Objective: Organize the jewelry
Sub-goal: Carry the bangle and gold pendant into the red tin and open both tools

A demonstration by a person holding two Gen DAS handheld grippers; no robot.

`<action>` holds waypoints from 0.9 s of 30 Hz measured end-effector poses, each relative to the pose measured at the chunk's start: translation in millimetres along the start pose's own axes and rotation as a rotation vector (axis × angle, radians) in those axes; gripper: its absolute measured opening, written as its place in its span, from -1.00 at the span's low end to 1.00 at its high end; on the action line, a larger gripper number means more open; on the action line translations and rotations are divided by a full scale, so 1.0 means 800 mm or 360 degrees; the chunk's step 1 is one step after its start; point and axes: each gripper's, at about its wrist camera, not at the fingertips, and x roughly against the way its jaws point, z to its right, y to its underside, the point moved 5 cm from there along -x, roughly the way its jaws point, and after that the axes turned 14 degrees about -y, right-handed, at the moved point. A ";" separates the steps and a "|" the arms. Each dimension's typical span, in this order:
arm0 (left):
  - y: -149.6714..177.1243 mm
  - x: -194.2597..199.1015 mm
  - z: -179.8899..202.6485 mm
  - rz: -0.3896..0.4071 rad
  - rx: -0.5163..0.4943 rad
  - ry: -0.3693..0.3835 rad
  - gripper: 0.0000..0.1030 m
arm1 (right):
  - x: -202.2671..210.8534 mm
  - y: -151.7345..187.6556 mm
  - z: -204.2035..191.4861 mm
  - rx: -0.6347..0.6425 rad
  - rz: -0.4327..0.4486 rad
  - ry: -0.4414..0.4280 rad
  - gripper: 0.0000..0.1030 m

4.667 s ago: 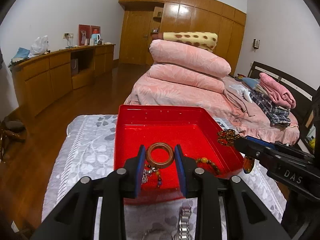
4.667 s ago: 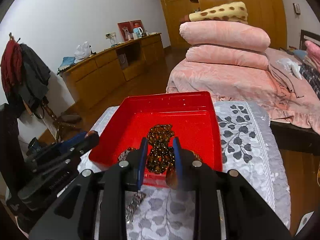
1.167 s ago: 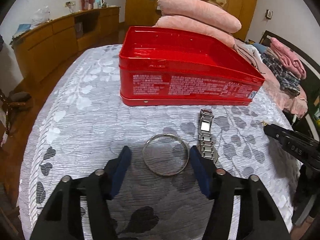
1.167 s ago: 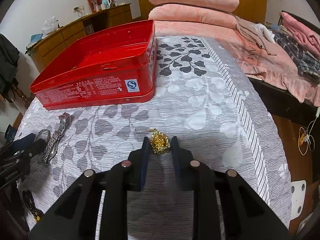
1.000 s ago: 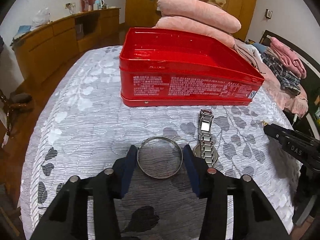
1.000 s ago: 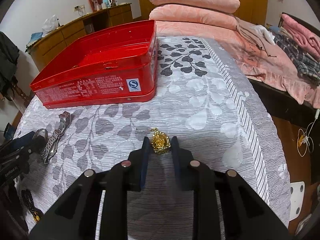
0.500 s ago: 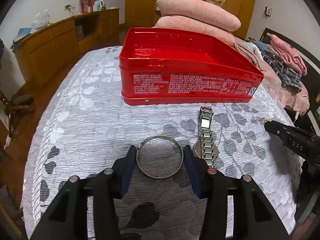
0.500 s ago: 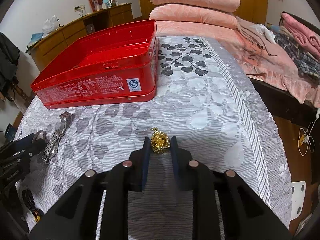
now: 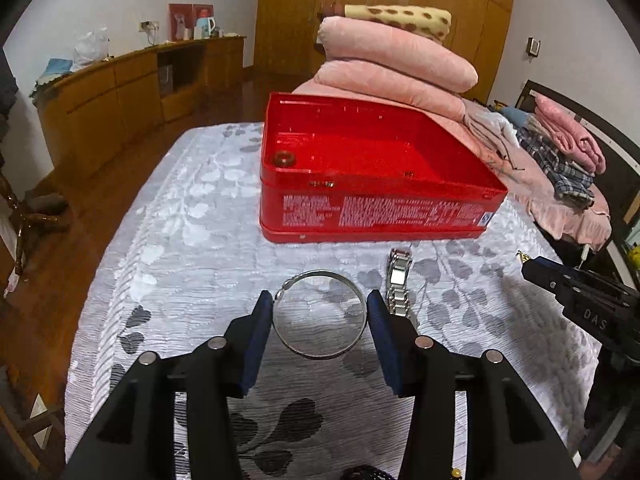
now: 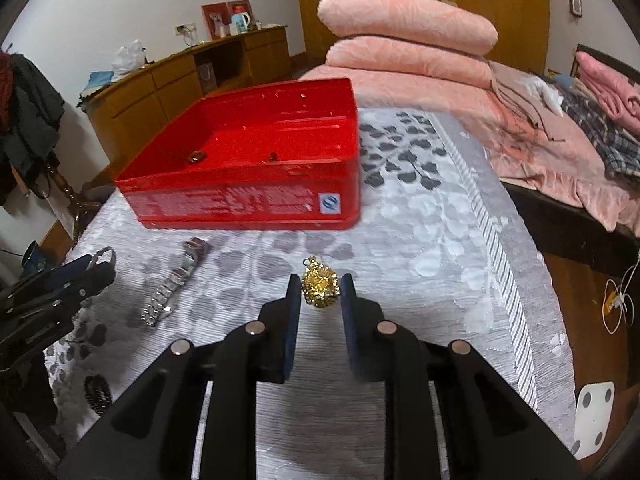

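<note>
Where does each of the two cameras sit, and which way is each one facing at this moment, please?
Left wrist: sits on the left gripper, looking forward and down along its fingers, which clamp a silver bangle; beyond lie a watch and the red tin; the right gripper shows at right.
Right wrist: sits on the right gripper, angled down over the leaf-print cloth, its fingers pinching a gold pendant; the left gripper shows at left.
Shared: tin, watch, cloth, pink bedding.
</note>
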 end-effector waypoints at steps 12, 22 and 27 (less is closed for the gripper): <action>-0.035 0.018 0.004 0.0099 0.0028 0.0021 -0.07 | 0.023 -0.036 -0.031 0.0064 0.0100 -0.0049 -0.63; -0.075 0.015 0.016 0.0164 0.0023 0.0025 -0.07 | 0.009 -0.075 -0.044 0.0088 0.0128 -0.0083 -0.63; -0.098 0.008 0.022 0.0180 0.0028 0.0020 -0.07 | 0.000 -0.094 -0.042 0.0086 0.0134 -0.0089 -0.63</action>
